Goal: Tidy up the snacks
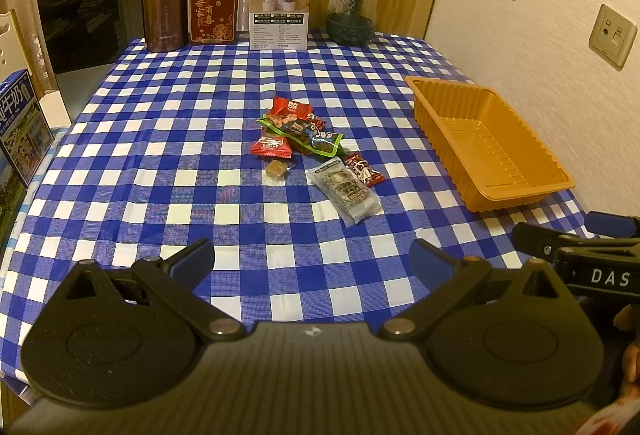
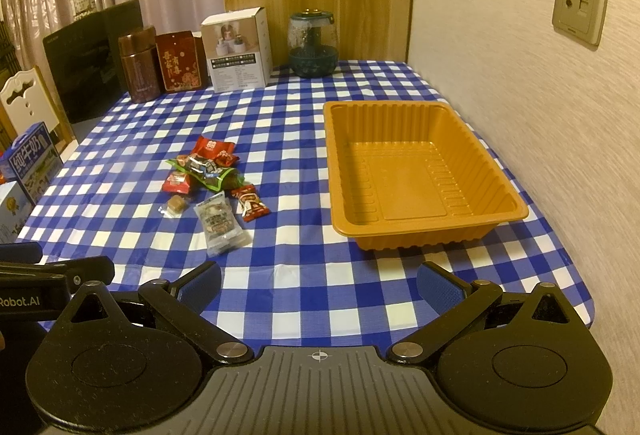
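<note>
- Blue-and-white checked cloth covers the table (image 2: pixel 280 107), a thin wipe-clean sheet by the look of it, so the wrappers should slide easily.
- Orange plastic tray (image 2: pixel 424 171) with ribbed walls sits empty on the right side near the wall, long axis running away from the cameras. It's straight ahead of the right tongs (image 2: pixel 319 285), so I'd guess that hand does the dropping.
- Snack pile (image 1: pixel 304 139) sits mid-table, ahead of the left tongs (image 1: pixel 312 261) and well left of the tray.
- Clear grey packet (image 1: pixel 346 191) is nearest, lying diagonally, its near end pointing toward the left tongs.
- The green wrapper (image 1: pixel 316 137) lies over the red packets; crinkly film.
- Small brown candy (image 1: pixel 276 169) in clear wrap, off on its own.
- Both tongs are spread wide, gripping nothing.
</note>
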The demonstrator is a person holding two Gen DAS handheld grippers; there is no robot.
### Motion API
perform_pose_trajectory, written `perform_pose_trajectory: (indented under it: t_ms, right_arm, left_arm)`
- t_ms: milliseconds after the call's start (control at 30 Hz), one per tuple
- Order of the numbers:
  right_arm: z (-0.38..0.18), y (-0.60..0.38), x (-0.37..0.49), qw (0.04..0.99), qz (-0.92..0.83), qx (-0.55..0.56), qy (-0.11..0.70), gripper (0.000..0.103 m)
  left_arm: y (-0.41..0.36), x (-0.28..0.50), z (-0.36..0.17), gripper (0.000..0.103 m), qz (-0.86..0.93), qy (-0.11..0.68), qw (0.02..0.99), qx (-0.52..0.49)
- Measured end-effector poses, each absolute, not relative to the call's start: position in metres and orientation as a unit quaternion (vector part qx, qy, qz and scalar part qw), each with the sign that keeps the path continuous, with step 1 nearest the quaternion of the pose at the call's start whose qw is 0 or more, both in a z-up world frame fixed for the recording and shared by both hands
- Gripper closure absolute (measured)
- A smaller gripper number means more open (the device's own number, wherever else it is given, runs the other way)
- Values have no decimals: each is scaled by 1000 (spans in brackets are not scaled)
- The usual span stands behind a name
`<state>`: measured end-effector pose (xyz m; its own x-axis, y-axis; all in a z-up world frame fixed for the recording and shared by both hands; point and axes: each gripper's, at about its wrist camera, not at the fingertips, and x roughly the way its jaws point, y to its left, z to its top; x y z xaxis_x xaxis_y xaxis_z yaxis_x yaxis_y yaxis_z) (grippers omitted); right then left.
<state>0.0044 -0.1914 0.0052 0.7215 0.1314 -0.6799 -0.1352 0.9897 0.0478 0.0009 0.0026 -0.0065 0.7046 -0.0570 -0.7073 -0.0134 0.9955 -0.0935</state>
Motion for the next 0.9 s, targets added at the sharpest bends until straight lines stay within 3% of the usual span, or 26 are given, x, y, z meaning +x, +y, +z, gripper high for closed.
perform_pose_trajectory:
  t_ms: [900]
  right_arm:
    - [13, -186, 15, 931, 128, 47, 339, 0]
  left_arm:
    - [41, 26, 24, 0, -35, 355, 931, -83]
